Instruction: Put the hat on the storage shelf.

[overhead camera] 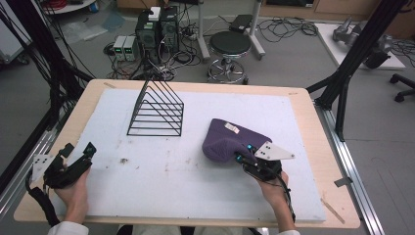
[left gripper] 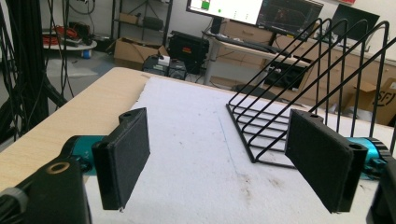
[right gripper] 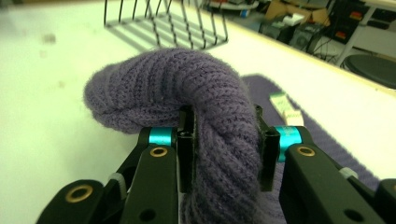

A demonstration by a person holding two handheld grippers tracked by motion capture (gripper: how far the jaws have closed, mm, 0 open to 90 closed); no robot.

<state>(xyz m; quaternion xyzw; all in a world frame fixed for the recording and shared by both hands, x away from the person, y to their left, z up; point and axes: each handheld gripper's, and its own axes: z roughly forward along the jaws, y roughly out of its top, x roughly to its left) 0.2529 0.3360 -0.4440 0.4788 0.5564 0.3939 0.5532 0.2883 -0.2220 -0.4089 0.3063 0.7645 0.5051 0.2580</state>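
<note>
the right gripper (overhead camera: 243,157) has its jaws clamped on a thick fold of a purple knitted hat (overhead camera: 230,139), which sits on the white foam mat (overhead camera: 161,171) right of the table's middle; in the right gripper view the rolled brim bulges up between the two pads (right gripper: 187,140) and curls over to the left, with the rest of the knit lying flat on the mat behind. a small pale label (overhead camera: 231,128) is sewn on top of the hat; there is print on it, but it is too small and blurred to read in either view. the left gripper (overhead camera: 80,155) rests at the table's near left corner, well apart from the hat, its jaws spread wide with nothing between them; its own view looks across bare, lightly stained mat. a black wire rack (overhead camera: 157,111) of slanted dividers stands upright on the far part of the mat, left of the hat and apart from it, with open mat between the two. nothing lies between either gripper and the hat. the mat covers most of a pale wooden table (overhead camera: 313,127). on the floor beyond are computer towers (overhead camera: 156,29), tangled cables and a round black stool (overhead camera: 230,46). in the left gripper view, a cardboard box (left gripper: 385,100) at the right edge carries dark letters that look like "sf", partly cut off, and a lit monitor (left gripper: 224,7) shows small green squares whose text cannot be read.
</note>
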